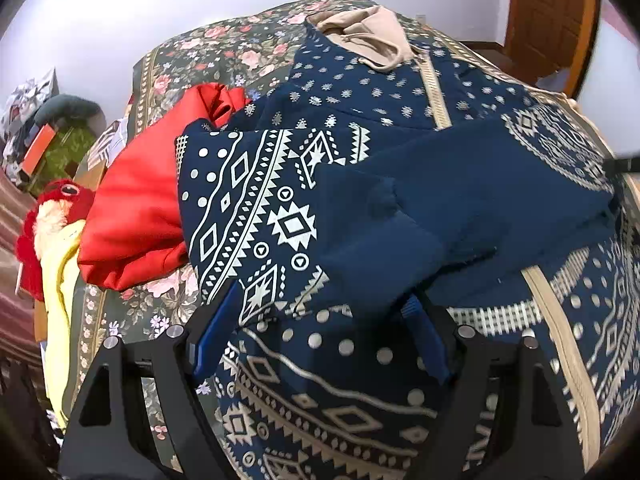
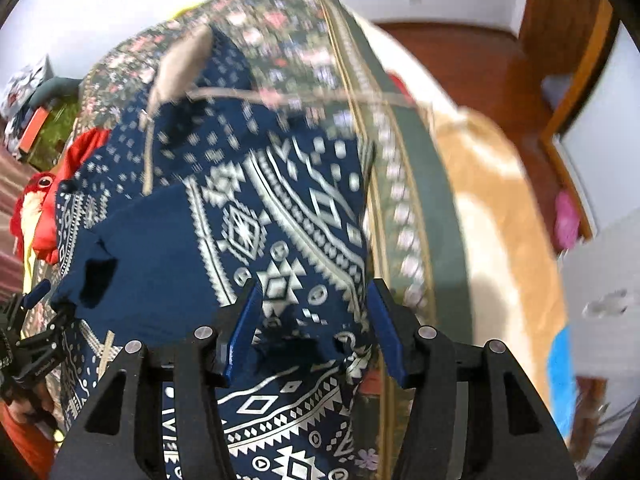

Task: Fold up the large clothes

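A navy hoodie (image 1: 360, 92) with a white geometric print and a beige hood (image 1: 372, 36) lies spread on a floral bedspread (image 1: 200, 44). One printed sleeve (image 1: 260, 208) is folded across the body, its plain navy cuff (image 1: 372, 248) draped over my left gripper's tips. My left gripper (image 1: 320, 320) stands open wide, pads apart with cloth lying loose between them. In the blurred right wrist view, my right gripper (image 2: 316, 320) is open too; the other sleeve (image 2: 280, 220) and its cuff (image 2: 152, 248) hang between the blue pads without being pressed. The left gripper (image 2: 48, 308) shows at the lower left.
A red garment (image 1: 136, 208), a red plush toy (image 1: 60, 200) and a yellow cloth (image 1: 60, 280) lie on the left of the bed. The bed's right edge (image 2: 432, 200) drops to a wooden floor (image 2: 460, 48). A wooden door (image 1: 552, 12) stands beyond.
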Tool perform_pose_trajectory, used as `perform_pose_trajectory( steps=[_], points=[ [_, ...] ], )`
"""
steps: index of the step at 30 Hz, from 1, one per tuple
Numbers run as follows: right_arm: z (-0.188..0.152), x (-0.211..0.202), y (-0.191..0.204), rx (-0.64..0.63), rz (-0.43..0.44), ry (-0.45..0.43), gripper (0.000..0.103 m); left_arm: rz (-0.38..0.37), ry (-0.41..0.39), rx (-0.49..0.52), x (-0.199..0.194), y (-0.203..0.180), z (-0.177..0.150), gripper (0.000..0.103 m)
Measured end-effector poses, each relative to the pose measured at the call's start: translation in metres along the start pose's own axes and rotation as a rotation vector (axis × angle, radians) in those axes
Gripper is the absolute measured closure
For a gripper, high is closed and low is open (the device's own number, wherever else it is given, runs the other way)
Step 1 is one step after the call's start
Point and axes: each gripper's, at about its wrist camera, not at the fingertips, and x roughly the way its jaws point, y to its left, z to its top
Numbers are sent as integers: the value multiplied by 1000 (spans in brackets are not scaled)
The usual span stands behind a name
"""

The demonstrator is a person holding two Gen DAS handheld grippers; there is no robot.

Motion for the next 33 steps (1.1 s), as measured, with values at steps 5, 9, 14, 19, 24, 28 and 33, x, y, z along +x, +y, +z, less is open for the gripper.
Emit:
perform_pose_trajectory(
  steps=[5,9,14,19,24,28,33],
  points=[
    [-7,9,12,-40,-33,-4,42,10,-60,39,-2,-6,14,34],
    [-6,11,21,-75,-50,-6,36,-18,-104,33,-6,-7,24,67],
    [-10,12,21,-95,-48,-29,36,-168,-98,-220,-5,42,33,77],
    [-14,12,13,-82,-19,-21,36,-275,-26,-438,13,89,15,77],
    [-17,17,6,-50,15,-12,36,-367,53,-572,36,112,-18,76],
    [-22,15,9,-77,-3,-24,36,-496,79,-727,54,128,-38,76],
    [-27,13,6,-80,-7,-25,36,-487,76,-739,52,130,-40,76]
  ],
)
